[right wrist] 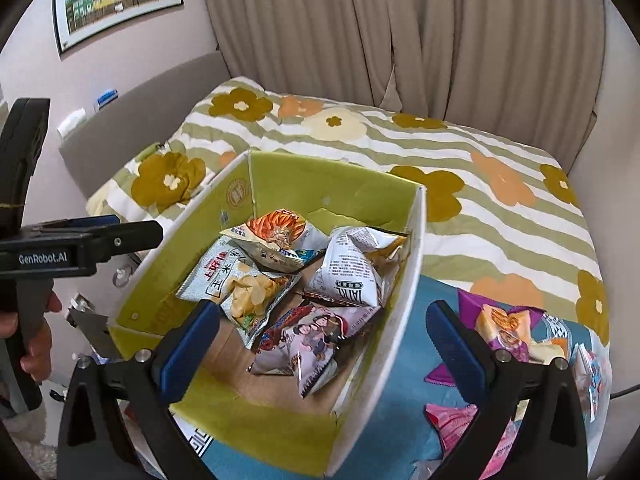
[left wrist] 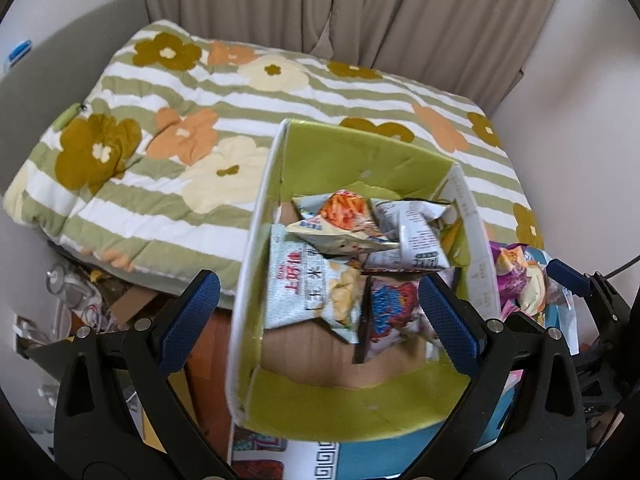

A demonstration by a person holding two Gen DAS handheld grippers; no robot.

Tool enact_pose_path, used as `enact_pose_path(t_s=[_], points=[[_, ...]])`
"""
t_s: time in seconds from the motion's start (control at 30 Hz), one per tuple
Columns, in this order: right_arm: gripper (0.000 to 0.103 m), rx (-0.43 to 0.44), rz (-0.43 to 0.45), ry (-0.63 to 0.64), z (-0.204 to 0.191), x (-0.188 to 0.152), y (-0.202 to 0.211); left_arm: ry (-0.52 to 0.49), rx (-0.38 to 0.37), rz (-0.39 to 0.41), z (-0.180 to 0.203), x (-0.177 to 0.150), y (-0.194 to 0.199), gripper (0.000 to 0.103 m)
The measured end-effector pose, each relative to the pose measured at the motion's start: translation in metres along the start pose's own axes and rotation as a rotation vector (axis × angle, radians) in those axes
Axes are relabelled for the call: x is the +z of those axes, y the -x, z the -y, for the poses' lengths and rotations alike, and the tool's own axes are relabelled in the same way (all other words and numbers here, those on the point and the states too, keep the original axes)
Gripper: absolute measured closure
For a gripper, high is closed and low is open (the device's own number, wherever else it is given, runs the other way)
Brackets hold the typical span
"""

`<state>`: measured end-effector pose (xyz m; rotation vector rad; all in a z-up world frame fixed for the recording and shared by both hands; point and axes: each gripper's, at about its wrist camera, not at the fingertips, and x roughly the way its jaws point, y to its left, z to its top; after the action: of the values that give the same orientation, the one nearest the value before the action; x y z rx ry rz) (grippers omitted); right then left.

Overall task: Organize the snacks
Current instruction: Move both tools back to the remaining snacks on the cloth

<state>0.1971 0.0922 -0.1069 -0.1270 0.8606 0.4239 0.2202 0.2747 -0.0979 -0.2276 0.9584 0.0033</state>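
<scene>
Sitting on blue surface [right wrist: 404, 364] by floral bed [right wrist: 460, 152], beige curtains [right wrist: 400, 32] behind; both grippers' fingers spread.

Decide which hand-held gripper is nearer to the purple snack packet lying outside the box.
Right. The right hand-held gripper is open, its right finger beside the purple packet. The left hand-held gripper hovers over the box.

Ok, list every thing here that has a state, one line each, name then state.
left gripper: open, empty, over the box
right gripper: open, empty
green box: top open, partly filled
corn chip bag: sealed, lying flat in the box
white bag: puffed, propped on other bags in the box
purple bag: outside the box, on the blue surface
pink bag: outside the box
curtain: drawn shut
</scene>
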Motion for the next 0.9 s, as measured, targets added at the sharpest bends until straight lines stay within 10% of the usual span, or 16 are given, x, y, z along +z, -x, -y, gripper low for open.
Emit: enact_pose_path(t_s=[0.9], points=[[0.000,-0.154,0.047,-0.113,0.186,-0.128,0.166,-0.156,-0.158,0.006,0.257,-0.138,0.044,0.004]])
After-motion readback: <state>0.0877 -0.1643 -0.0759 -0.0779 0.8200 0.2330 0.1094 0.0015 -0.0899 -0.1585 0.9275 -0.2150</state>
